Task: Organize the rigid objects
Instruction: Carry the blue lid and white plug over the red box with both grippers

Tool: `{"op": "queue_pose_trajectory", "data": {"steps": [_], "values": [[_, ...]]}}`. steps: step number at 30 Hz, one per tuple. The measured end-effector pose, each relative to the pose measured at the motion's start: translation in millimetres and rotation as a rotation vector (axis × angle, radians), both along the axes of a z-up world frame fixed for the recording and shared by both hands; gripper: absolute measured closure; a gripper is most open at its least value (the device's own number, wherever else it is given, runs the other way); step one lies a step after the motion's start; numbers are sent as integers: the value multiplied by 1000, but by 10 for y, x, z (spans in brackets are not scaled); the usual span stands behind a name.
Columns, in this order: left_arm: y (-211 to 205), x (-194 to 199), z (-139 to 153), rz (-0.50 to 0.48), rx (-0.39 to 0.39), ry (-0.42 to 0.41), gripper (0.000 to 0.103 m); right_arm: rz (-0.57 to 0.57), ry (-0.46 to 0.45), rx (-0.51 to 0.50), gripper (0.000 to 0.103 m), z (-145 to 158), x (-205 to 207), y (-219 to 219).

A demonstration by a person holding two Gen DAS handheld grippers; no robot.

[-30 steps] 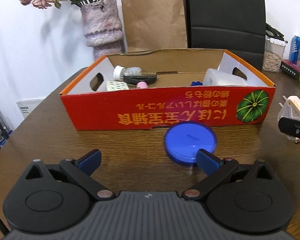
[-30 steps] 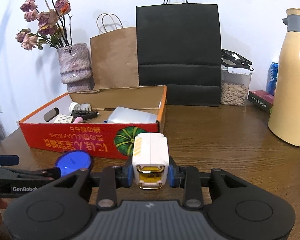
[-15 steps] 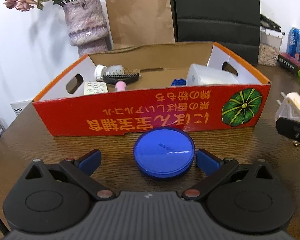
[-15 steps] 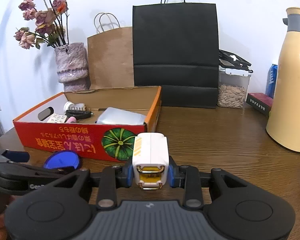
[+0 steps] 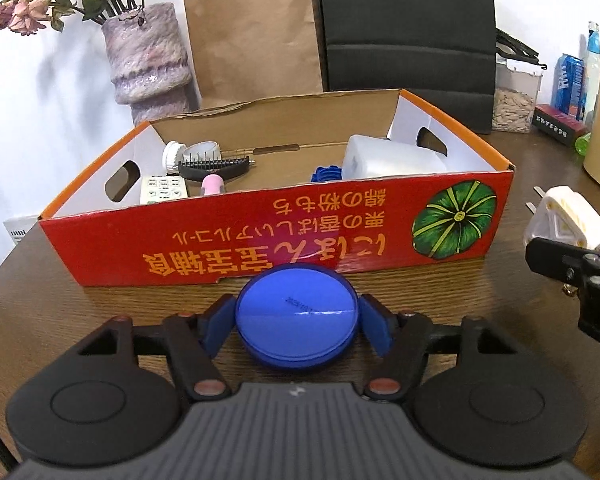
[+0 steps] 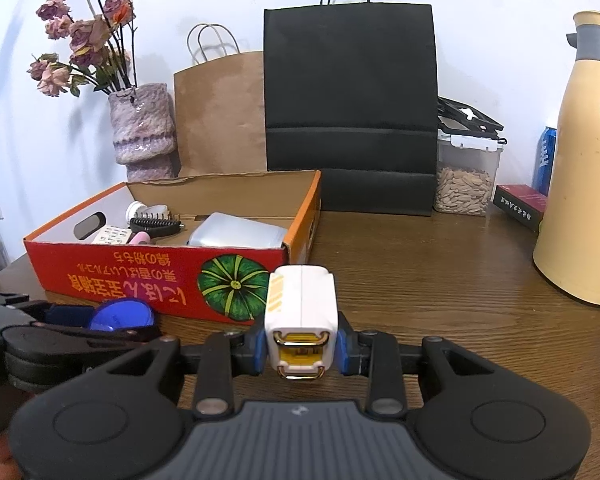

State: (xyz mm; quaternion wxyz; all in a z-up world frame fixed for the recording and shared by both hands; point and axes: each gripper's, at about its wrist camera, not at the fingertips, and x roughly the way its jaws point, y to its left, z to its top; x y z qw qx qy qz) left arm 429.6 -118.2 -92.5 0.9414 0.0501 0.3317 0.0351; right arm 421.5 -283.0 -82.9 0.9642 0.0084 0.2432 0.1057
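Currently listed: blue round lid (image 5: 296, 316), flat, rigid, judged light and slick-rimmed; seated between the left gripper (image 5: 296, 326) jaws, just closing onto its opposite edges. White plug adapter (image 6: 301, 316), hard-cased, is clamped in the right gripper (image 6: 301, 350).

Bare brown table (image 6: 420, 280) at three o'clock of the red box (image 6: 140, 276), with a tall yellow jug (image 6: 580, 160) far right, bags (image 6: 350, 108) and a vase (image 6: 142, 124) blocking twelve o'clock, and open room above the box.
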Motion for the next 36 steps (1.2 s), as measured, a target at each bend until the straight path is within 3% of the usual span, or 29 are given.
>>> {"op": "queue_pose_trajectory", "data": {"steps": [14,36], "values": [[67,-225,187,-6,27,-89,35,8,-50,-6,72,53,-104,43],[480,-445,551,32,-14,-191,35,18,-124,-13,72,182,-290,368]]}}
